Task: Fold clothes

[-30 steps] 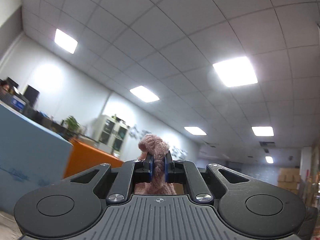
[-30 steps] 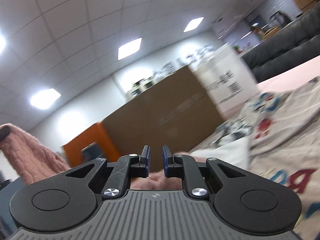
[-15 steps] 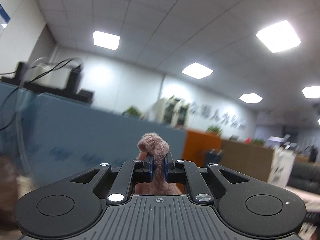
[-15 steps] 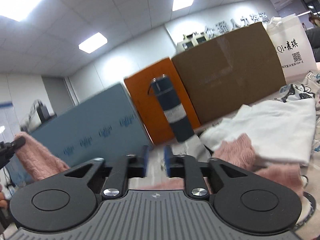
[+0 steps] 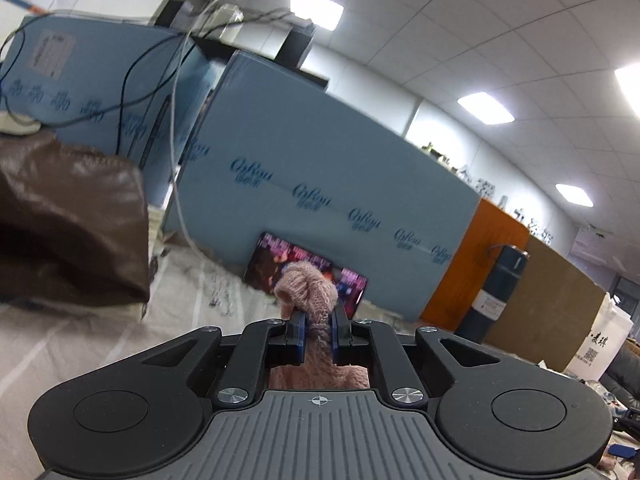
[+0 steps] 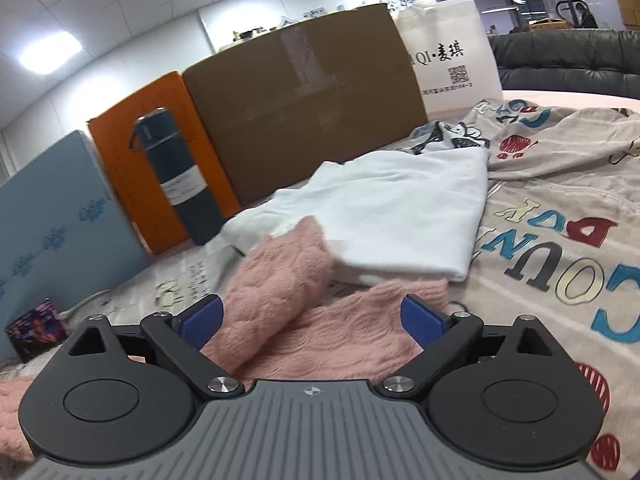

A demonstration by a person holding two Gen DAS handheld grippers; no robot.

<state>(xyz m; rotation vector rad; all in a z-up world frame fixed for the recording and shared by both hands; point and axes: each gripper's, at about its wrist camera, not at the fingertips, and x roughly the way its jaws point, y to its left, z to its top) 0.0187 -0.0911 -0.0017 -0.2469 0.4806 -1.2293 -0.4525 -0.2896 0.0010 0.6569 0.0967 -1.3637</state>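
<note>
Left gripper [image 5: 318,334] clamps a bunch of the pink sweater [image 6: 304,312], right gripper [image 6: 312,318] gapes wide above it; fold apparently under way, next needing a right-hand grasp.

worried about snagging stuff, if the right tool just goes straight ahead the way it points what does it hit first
Most likely the pink knit sweater: it lies right between the open fingers of the right tool and just ahead. Beyond it is the folded white garment. Depth is hard to judge through the fisheye.
</note>
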